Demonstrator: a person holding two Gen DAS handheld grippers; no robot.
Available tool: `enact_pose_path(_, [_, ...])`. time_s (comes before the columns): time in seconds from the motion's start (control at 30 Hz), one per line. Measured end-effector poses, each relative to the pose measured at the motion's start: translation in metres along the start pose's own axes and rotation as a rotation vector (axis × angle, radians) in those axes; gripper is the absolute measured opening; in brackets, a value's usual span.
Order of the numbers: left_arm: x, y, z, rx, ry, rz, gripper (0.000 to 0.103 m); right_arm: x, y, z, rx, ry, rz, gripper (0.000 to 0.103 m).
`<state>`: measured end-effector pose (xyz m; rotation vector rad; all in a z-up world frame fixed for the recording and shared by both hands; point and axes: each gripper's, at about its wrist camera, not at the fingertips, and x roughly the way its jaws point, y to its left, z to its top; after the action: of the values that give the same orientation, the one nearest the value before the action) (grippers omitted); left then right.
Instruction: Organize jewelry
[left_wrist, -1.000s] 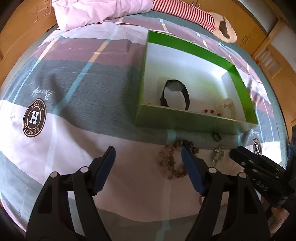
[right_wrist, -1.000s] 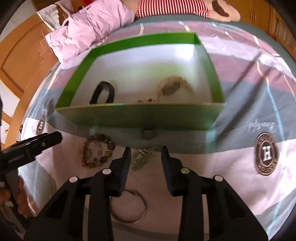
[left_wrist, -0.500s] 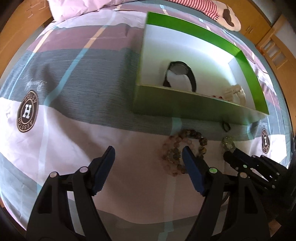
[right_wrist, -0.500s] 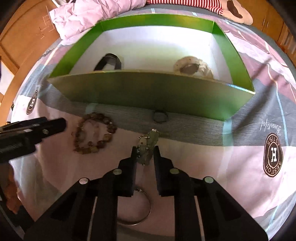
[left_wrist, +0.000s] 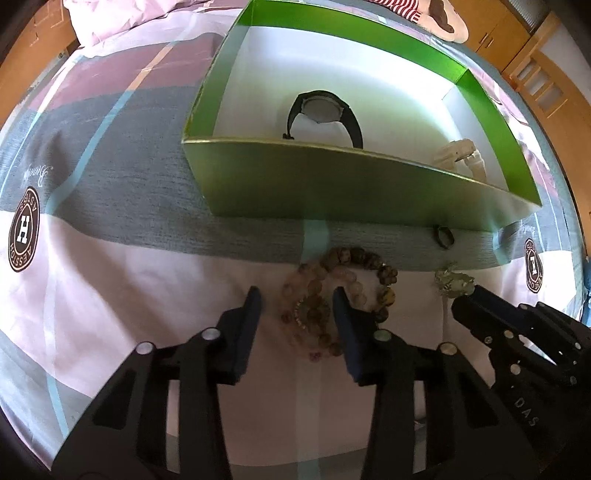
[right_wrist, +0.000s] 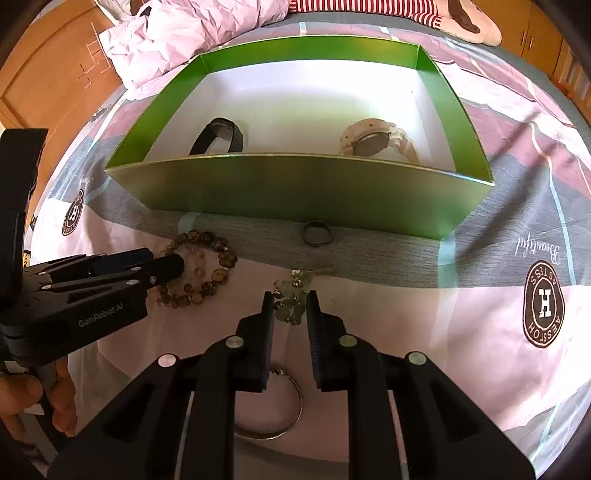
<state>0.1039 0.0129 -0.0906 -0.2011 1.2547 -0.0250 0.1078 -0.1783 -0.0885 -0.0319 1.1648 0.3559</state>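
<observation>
Two overlapping bead bracelets (left_wrist: 314, 291), one brown and one pinkish, lie on the bedspread in front of the green box (left_wrist: 332, 184). My left gripper (left_wrist: 295, 306) is low over them, its jaws closing with the beads between them. One finger touches the beads while the other stands off. In the right wrist view its tip rests at the bead bracelets (right_wrist: 207, 266). My right gripper (right_wrist: 290, 306) is shut on a pale green stone ornament (right_wrist: 291, 295), which also shows at its tip (left_wrist: 452, 282).
Inside the box lie a black watch (right_wrist: 221, 136) and a cream watch (right_wrist: 373, 142). A dark ring (right_wrist: 316, 234) sits by the box's near wall. A silver bangle (right_wrist: 291, 410) lies under my right gripper. A pink pillow (right_wrist: 177, 33) is at the back.
My left gripper sank toward the bead bracelets and its jaws narrowed around them. My right gripper closed on the pale green ornament and has stayed there.
</observation>
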Motion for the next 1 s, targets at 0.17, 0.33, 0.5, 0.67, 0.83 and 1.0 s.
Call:
enact_pose_path(0.17, [-0.006, 0.009, 0.002, -0.042, -0.003, -0.041, 0.014, -0.001, 0.002, 0.000, 0.008, -0.009, -0.004, 0.017])
enact_pose_path(0.33, [-0.029, 0.016, 0.004, -0.055, -0.048, -0.111, 0.007, -0.002, 0.000, -0.002, 0.019, -0.011, -0.007, 0.017])
enact_pose_path(0.5, [-0.051, 0.030, 0.005, -0.081, -0.097, -0.102, 0.007, -0.003, -0.002, -0.002, 0.024, -0.015, -0.009, 0.017])
enact_pose_path(0.67, [-0.049, 0.058, 0.005, -0.113, -0.065, 0.029, 0.010, -0.001, -0.002, -0.002, 0.028, -0.006, -0.016, 0.017])
enact_pose_path(0.83, [-0.047, 0.067, 0.005, -0.097, -0.049, 0.057, 0.047, 0.001, -0.003, 0.000, 0.047, 0.006, -0.018, 0.018])
enact_pose_path(1.0, [-0.043, 0.066, 0.005, -0.093, -0.048, 0.075, 0.057, -0.002, -0.019, 0.003, 0.121, -0.005, -0.023, 0.032])
